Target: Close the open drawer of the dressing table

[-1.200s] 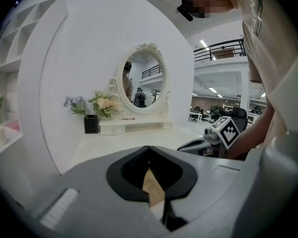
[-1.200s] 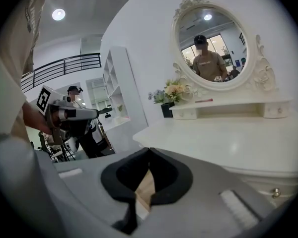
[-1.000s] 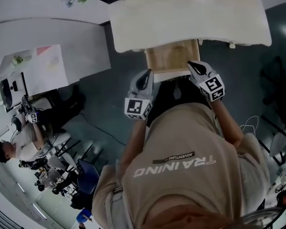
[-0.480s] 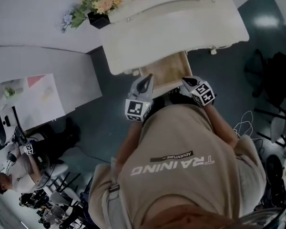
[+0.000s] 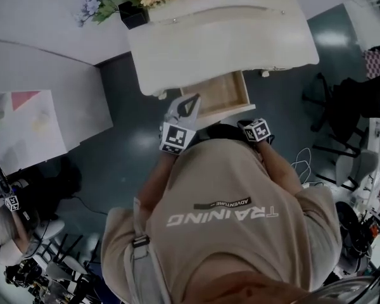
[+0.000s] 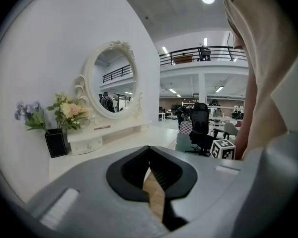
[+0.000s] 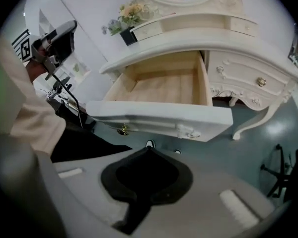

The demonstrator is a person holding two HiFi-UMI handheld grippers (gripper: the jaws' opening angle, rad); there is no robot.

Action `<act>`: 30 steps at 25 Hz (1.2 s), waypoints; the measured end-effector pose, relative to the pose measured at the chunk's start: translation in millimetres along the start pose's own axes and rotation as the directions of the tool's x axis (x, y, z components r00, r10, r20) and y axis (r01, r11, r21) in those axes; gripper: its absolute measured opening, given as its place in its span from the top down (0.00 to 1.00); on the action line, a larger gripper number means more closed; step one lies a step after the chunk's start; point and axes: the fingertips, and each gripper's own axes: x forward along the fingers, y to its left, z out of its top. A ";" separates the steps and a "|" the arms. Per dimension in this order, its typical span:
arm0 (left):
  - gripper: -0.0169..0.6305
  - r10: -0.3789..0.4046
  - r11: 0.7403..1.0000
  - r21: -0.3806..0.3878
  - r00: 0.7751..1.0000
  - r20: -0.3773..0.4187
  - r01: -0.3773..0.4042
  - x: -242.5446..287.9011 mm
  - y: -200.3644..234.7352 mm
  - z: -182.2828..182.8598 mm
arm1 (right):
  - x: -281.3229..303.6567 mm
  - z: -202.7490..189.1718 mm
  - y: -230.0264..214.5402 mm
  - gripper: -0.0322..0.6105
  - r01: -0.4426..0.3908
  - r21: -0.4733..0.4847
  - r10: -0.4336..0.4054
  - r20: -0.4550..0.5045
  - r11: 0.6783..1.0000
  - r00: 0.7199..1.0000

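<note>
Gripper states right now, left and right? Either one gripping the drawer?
Left gripper: closed, holding nothing.
Right gripper: closed, empty, not touching the open drawer ahead of it.

The head view looks steeply down from above. The right gripper view sits low and near, facing the drawer (image 7: 161, 88) both share. The left gripper view looks level across the dressing table (image 6: 93, 157) toward its mirror (image 6: 111, 81).

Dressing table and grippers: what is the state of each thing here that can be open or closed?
middle drawer: open, pulled out, nothing seen inside.
side drawer: closed.
small upper drawer: closed.
left gripper: jaws together, holding nothing.
right gripper: jaws together, holding nothing.
</note>
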 end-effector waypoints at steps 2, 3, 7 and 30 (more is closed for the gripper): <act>0.96 0.001 1.000 -0.007 1.000 -0.002 -0.001 -0.4 8.4 -5.0 | 6.0 8.2 -0.1 0.94 -0.009 0.001 0.009 -0.025 1.000 1.000; 0.96 0.004 1.000 -0.016 1.000 -0.005 -0.004 -0.6 11.5 -7.6 | 8.6 14.0 0.3 0.94 -0.020 0.001 0.020 -0.031 1.000 0.999; 0.96 0.027 0.998 -0.059 0.999 -0.018 -0.028 -5.6 15.0 -11.1 | 18.8 31.1 2.4 0.94 -0.060 0.009 0.061 -0.046 0.998 0.997; 0.96 0.104 0.993 -0.056 0.995 -0.006 -0.104 27.6 19.2 16.2 | 33.2 144.7 -41.0 0.94 -0.074 0.016 0.075 -0.044 0.997 0.996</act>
